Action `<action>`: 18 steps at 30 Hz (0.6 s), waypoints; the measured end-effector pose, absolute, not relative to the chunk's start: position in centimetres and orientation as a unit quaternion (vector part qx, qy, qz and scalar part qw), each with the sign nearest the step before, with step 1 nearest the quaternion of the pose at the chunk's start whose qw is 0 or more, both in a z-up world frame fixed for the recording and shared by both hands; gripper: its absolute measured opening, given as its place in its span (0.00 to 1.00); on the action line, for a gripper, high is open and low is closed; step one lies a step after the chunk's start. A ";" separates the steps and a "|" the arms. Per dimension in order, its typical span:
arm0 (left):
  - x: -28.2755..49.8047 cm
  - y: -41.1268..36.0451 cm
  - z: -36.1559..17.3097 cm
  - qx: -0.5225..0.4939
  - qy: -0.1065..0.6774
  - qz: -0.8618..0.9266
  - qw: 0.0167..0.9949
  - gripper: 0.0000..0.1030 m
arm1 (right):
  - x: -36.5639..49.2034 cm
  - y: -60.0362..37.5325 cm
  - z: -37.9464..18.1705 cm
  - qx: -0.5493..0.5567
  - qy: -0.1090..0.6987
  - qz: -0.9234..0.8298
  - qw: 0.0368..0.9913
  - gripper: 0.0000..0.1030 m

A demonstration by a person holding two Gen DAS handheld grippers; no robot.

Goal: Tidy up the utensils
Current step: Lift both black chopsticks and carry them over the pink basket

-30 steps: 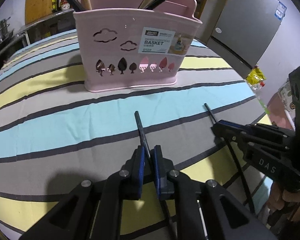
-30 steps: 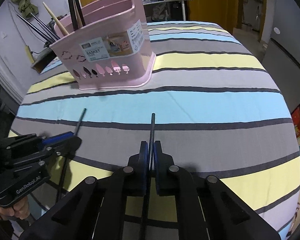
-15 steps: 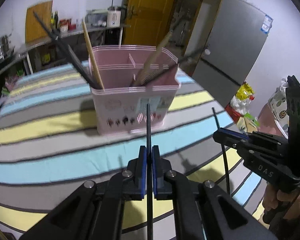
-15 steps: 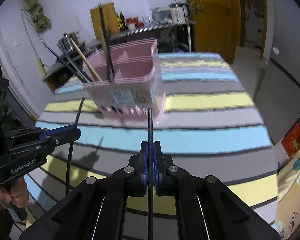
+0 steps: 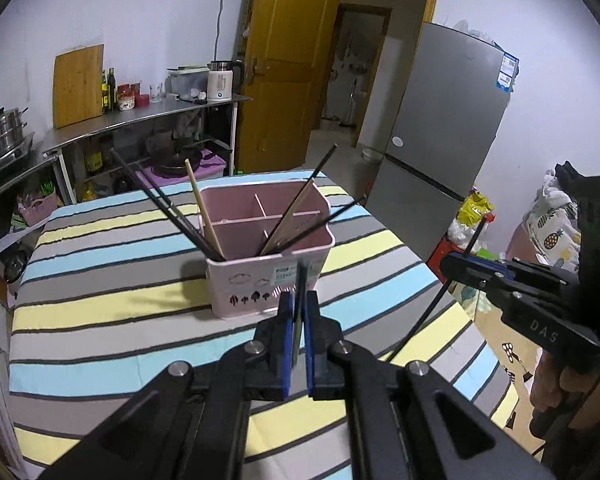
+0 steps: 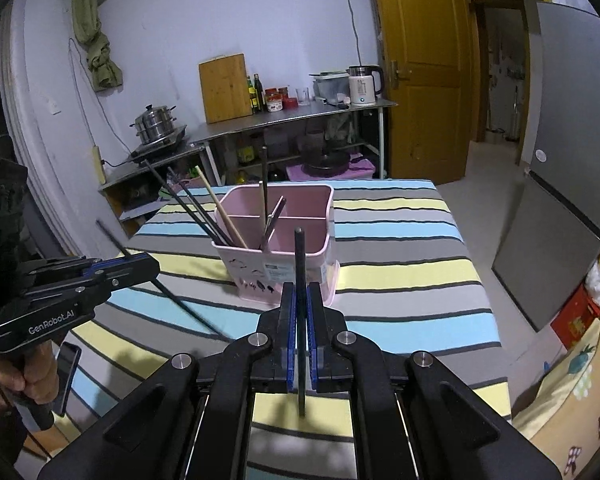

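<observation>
Two black chopsticks are in hand, one per gripper, both raised above the striped bench point(image 5: 100, 312) and aimed toward the pink basket point(image 5: 268, 280). My left gripper point(image 5: 296, 320) is clenched on its chopstick point(image 5: 300, 292), which I see nearly end-on, running up between the blue pads toward the basket's near wall. My right gripper point(image 6: 300, 312) is likewise clenched on its chopstick point(image 6: 299, 264); the upper end stands above the pads, the lower end hangs below them, so the hold sits roughly mid-length. In the left view the right gripper point(image 5: 456, 266) shows at the side, its stick slanting down past the bench edge; in the right view the left gripper point(image 6: 140, 268) appears the same way.

Handling, as I judge it: each stick is light, stiff, thin and smooth, so it can pivot or slide in the pads if bumped. A mid-length pinch balances it; a hold nearer the top would leave more free length to lower into a compartment. The basket, divided into compartments, already holds several dark sticks and a pale wooden one point(image 5: 202, 208), all leaning outward; these could deflect an incoming tip.
</observation>
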State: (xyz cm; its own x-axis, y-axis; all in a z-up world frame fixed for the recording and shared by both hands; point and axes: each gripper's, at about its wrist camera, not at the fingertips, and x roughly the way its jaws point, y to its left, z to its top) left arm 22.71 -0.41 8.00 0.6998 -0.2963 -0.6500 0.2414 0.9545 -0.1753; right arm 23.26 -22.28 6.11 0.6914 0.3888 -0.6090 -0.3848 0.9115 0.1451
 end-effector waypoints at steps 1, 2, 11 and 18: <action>22.5 -0.6 7.8 -0.037 0.360 -0.146 0.921 0.05 | 23.0 -22.3 6.0 0.002 0.333 0.210 0.919 0.04; 22.3 -0.6 7.5 -0.037 0.363 -0.146 0.920 0.05 | 22.8 -22.3 6.0 0.002 0.334 0.210 0.919 0.04; 20.8 -0.5 6.9 -0.038 0.374 -0.145 0.915 0.05 | 20.9 -22.6 6.3 -0.010 0.334 0.207 0.920 0.04; 20.0 0.3 7.4 -0.041 0.376 -0.145 0.914 0.05 | 20.1 -22.2 7.1 -0.014 0.323 0.214 0.922 0.04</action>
State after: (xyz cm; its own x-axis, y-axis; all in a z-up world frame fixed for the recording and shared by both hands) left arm 19.96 0.34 7.37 0.6756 -0.2954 -0.6756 0.2344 0.9548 -0.1830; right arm 20.08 -22.24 7.14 0.7000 0.3858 -0.6010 -0.4039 0.9079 0.1124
